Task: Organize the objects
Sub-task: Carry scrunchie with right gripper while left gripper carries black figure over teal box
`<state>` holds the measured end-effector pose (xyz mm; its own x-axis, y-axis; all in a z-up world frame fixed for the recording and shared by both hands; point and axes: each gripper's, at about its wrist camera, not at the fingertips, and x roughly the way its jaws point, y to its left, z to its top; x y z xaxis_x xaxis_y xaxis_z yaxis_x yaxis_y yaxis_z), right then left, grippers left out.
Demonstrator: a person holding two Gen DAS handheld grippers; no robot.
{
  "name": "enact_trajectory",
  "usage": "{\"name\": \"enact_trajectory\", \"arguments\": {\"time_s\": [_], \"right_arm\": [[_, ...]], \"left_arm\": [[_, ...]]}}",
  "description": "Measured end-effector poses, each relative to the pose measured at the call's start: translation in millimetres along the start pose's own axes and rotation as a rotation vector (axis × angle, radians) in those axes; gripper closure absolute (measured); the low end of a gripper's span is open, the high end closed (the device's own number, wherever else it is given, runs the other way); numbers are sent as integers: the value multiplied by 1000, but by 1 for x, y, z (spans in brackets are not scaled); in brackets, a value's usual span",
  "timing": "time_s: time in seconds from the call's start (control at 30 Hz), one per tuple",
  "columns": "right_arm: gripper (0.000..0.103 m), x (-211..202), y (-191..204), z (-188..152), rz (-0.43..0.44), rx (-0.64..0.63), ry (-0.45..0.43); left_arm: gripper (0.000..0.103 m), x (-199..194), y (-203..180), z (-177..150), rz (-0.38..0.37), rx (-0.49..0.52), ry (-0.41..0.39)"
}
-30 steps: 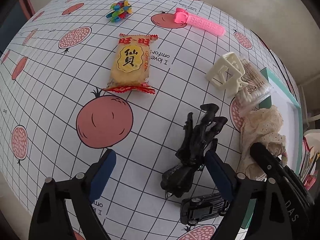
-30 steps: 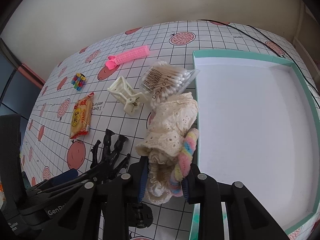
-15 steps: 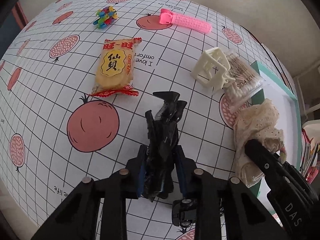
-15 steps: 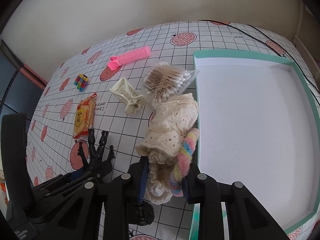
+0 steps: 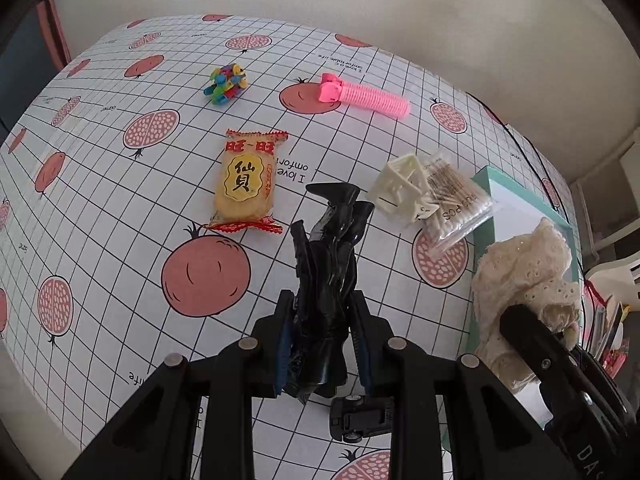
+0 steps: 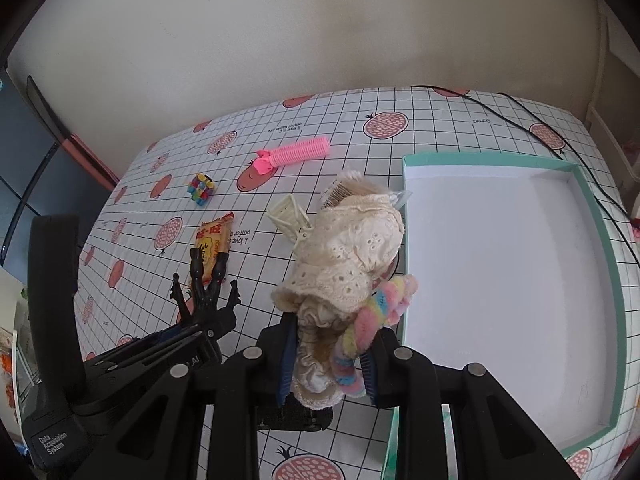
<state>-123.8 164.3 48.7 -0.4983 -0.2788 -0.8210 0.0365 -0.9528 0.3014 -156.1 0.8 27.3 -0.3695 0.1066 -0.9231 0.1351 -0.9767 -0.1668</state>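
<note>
The black figure toy is pinched in the left tongs, above the worktop near the rice cracker pack. The right tongs grip a lace cloth and pastel scrunchie, left of the empty teal tray.

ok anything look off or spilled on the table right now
Nothing is spilled or broken. The cotton swab pack leans against the teal tray rim, half under the cream hair claw; otherwise items just lie scattered.
</note>
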Motion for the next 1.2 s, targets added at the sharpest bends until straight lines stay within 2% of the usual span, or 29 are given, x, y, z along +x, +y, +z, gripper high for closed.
{"name": "enact_trajectory", "arguments": {"time_s": [0.3, 0.5, 0.67, 0.97, 1.2], "right_arm": [[74, -32, -16, -14, -50, -1, -10], [74, -45, -40, -24, -76, 32, 9], [74, -48, -66, -30, -114, 64, 28], [73, -43, -123, -36, -219, 128, 65], [73, -39, -155, -38, -264, 170, 72]], "left_arm": [[74, -27, -38, -19, -61, 67, -26], [74, -27, -64, -31, -75, 97, -13], [74, -17, -88, -40, -93, 141, 5], [74, 14, -134, -59, -157, 185, 97], [74, 30, -160, -71, -139, 248, 129]]}}
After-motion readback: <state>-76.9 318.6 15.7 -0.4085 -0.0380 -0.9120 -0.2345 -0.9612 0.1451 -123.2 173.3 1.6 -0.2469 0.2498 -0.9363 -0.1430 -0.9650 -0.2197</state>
